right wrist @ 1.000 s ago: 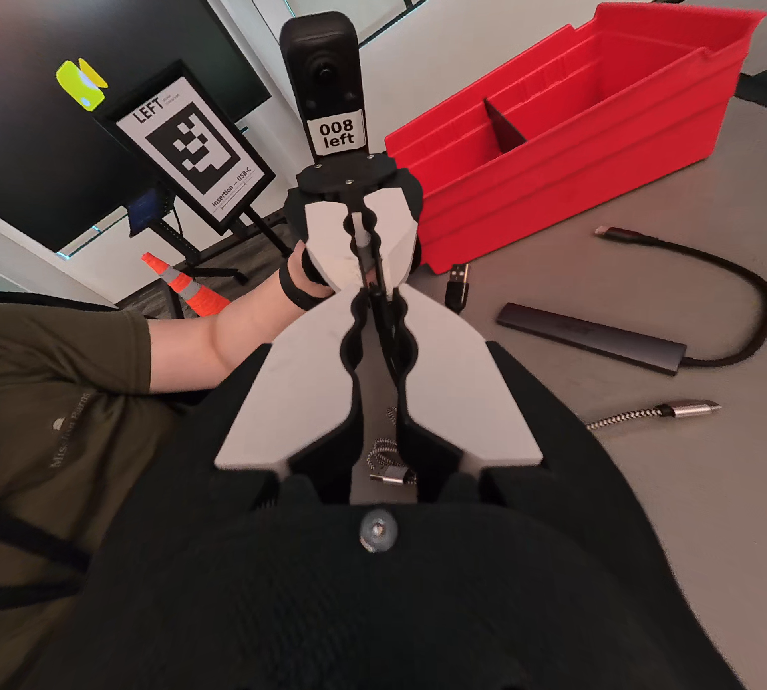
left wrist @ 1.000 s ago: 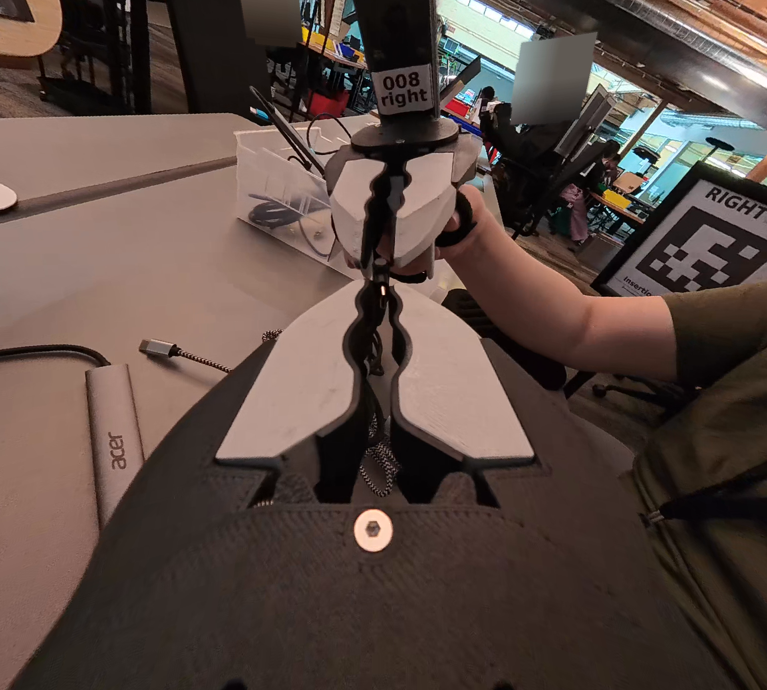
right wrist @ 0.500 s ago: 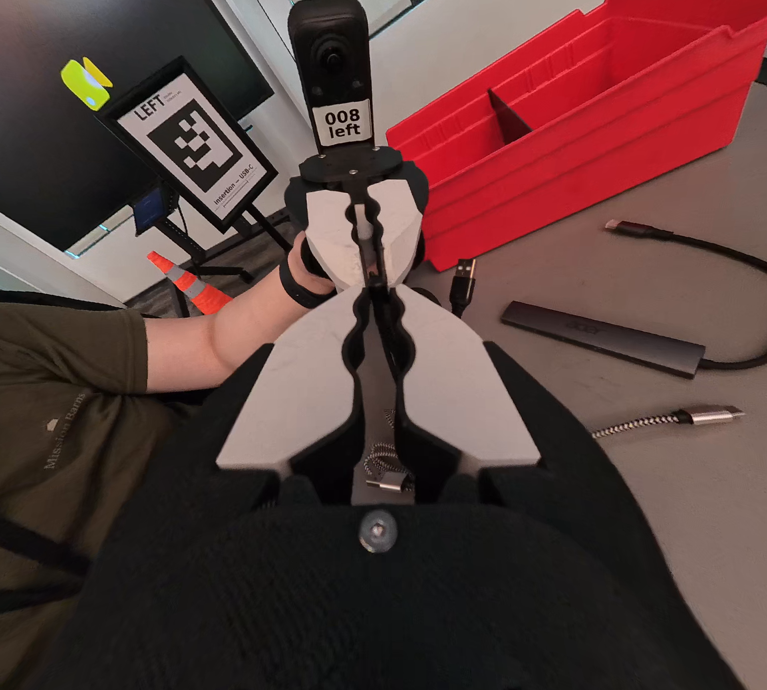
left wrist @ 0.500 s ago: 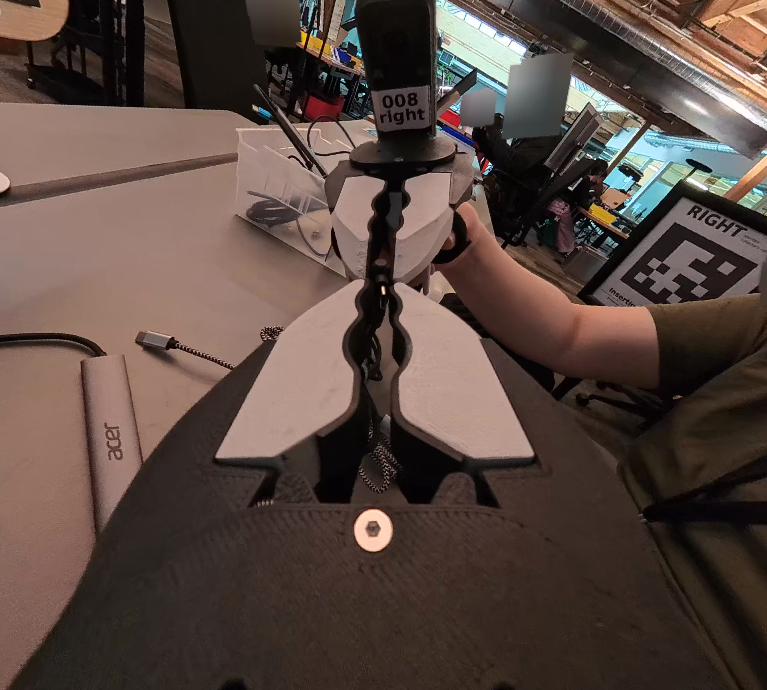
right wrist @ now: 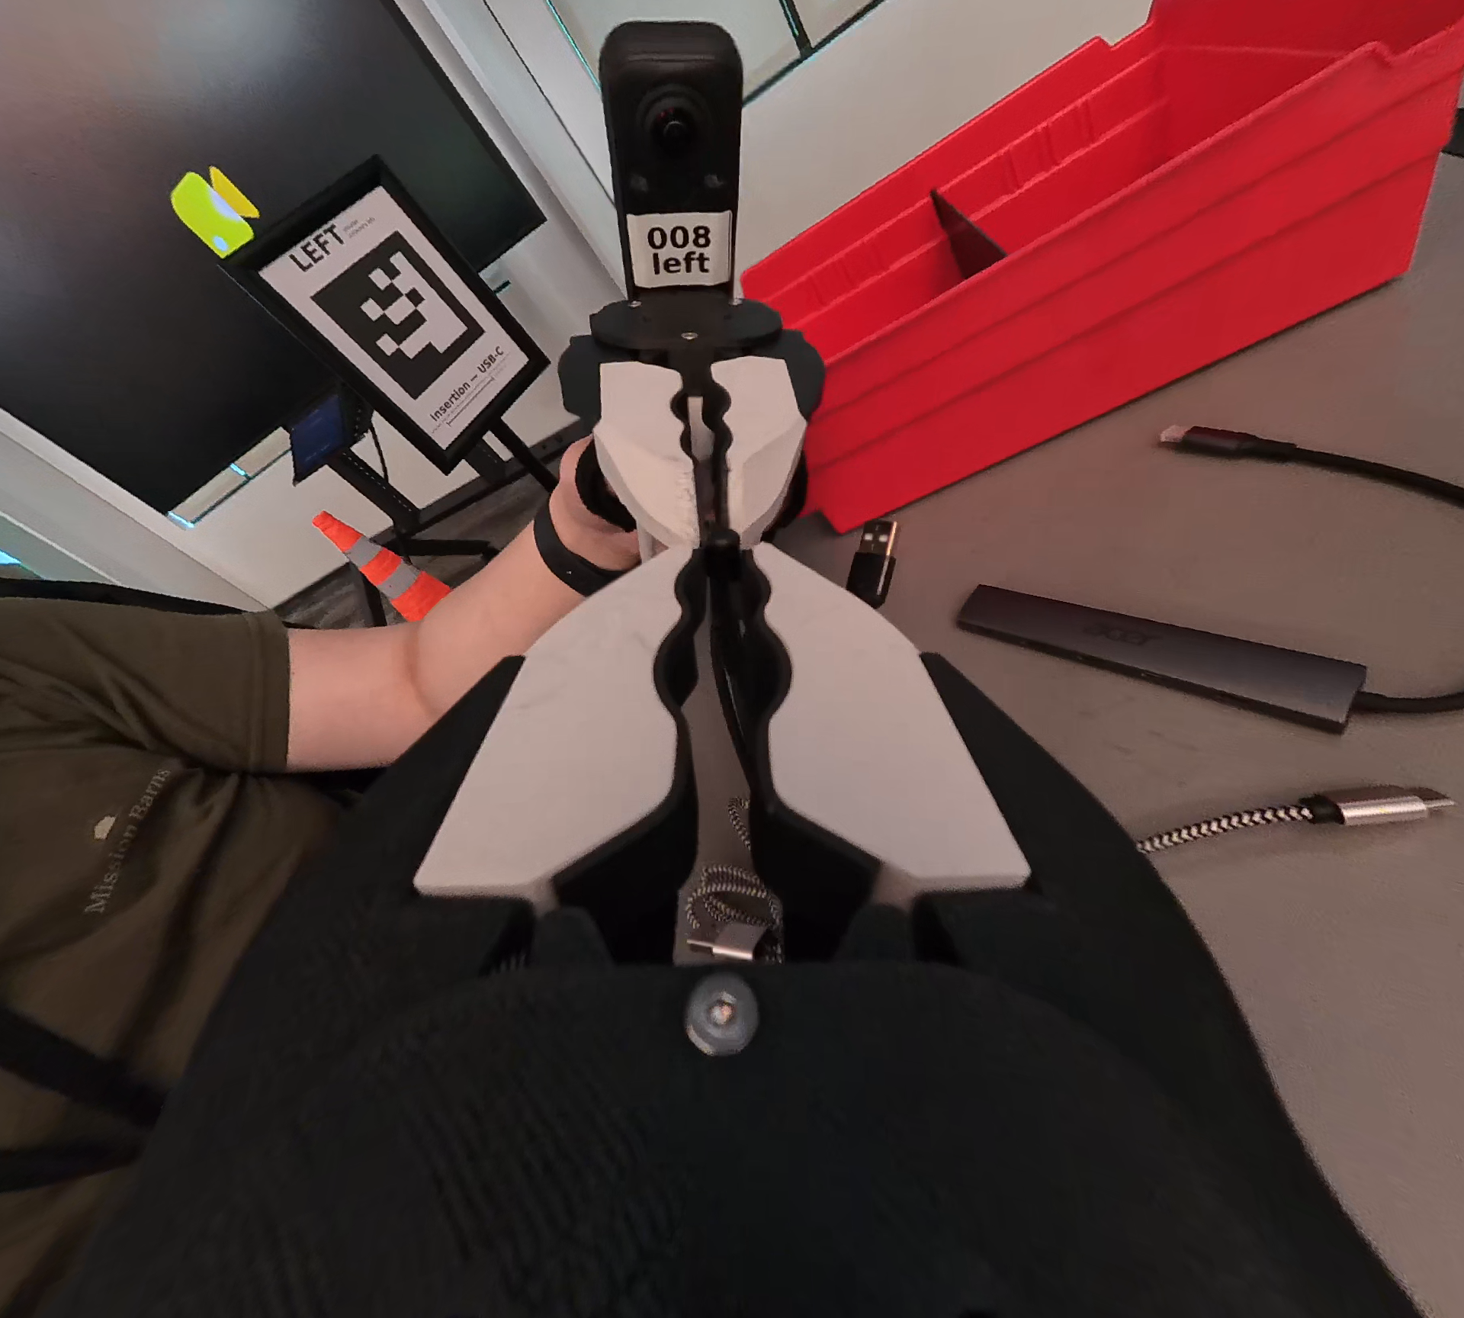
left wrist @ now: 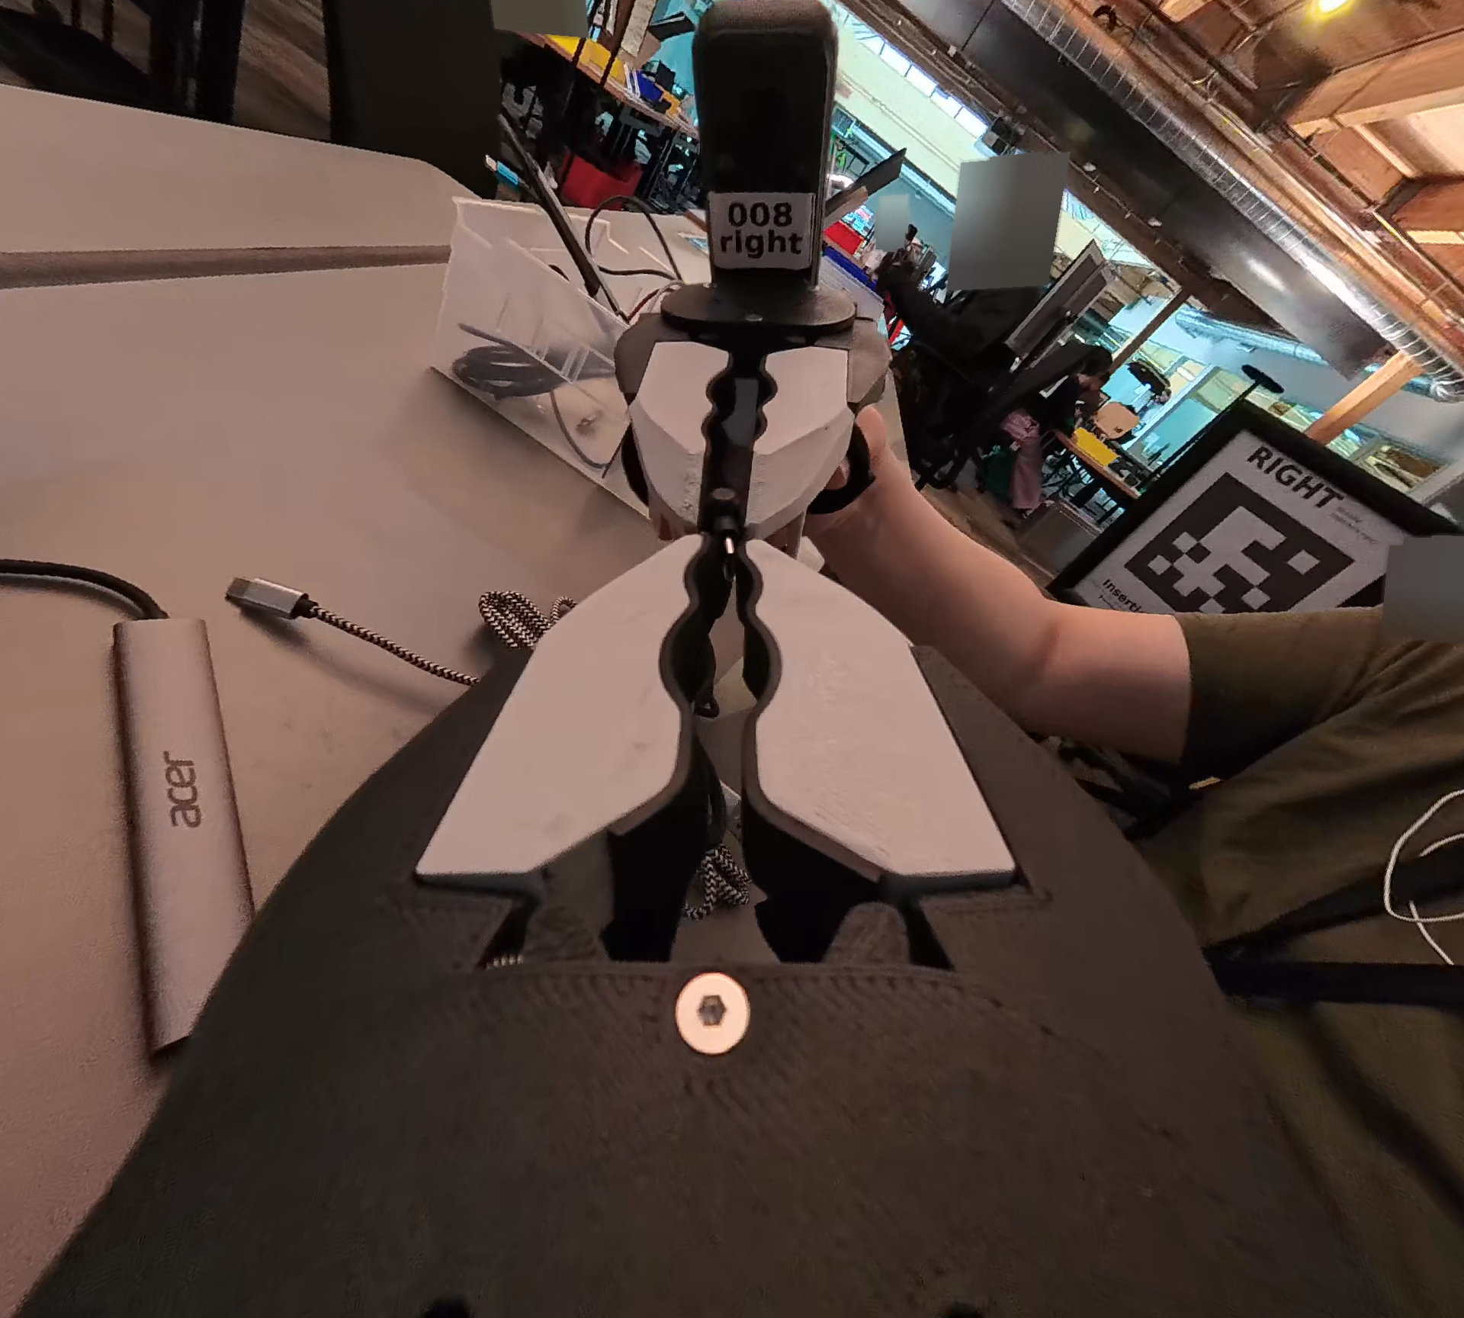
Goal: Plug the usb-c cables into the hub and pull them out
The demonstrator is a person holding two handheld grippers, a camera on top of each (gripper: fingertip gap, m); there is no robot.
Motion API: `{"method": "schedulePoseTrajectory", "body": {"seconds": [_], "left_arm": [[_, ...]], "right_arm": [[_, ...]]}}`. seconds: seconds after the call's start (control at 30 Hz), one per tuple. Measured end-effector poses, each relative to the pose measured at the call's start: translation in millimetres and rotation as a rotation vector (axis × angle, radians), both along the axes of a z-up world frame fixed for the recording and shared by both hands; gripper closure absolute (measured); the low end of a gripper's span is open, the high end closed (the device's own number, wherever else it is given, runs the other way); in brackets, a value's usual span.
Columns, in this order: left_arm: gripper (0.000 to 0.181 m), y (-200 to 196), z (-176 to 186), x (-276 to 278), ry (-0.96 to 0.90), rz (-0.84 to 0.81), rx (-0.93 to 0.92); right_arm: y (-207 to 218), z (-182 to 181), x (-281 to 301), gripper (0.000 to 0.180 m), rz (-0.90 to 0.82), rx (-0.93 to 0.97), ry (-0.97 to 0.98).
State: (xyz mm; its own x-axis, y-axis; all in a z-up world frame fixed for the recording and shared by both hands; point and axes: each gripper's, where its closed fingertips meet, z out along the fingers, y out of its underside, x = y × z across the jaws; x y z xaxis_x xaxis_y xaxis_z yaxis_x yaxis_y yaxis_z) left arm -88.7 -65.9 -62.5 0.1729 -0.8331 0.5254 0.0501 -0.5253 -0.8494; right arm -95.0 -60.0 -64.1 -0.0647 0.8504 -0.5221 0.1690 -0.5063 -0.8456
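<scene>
My left gripper [left wrist: 722,555] and right gripper [right wrist: 717,551] face each other tip to tip above the table's near edge. Both are shut on a thin black cable [right wrist: 733,693] that runs between the right fingers and ends in a small plug tip [left wrist: 725,541] at the left fingertips. The grey hub [left wrist: 170,804] lies flat on the table left of my left gripper, also in the right wrist view [right wrist: 1149,654]. A braided cable with a silver plug [left wrist: 269,598] lies loose beside the hub, unplugged [right wrist: 1378,808].
A red bin [right wrist: 1109,329] stands behind the hub. A black USB plug [right wrist: 875,551] and a red-tipped black cable [right wrist: 1220,444] lie near it. A second braided plug [right wrist: 729,943] lies under my right gripper. A clear bin of cables [left wrist: 523,329] stands behind. Both grippers' tips are close together, under 4 cm apart. The grey hub [left wrist: 170,804] is about 15 centimetres from both grippers' fingertips. It turns up in the right wrist view [right wrist: 1107,624] as well.
Both grippers stay shut and tip to tip. Both views have shifted slightly; the facing gripper sits lower in each frame now. The hub and loose cables have not moved on the table.
</scene>
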Motion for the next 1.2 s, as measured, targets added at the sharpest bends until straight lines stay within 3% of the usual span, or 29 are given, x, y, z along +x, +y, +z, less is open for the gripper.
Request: {"method": "schedulePoseTrajectory", "body": {"seconds": [1.2], "left_arm": [[0.179, 3.0, -8.3, -1.5, 0.061, 0.023, 0.033]], "right_arm": [[0.4, -8.3, -5.2, 0.171, 0.02, -0.076, 0.059]]}}
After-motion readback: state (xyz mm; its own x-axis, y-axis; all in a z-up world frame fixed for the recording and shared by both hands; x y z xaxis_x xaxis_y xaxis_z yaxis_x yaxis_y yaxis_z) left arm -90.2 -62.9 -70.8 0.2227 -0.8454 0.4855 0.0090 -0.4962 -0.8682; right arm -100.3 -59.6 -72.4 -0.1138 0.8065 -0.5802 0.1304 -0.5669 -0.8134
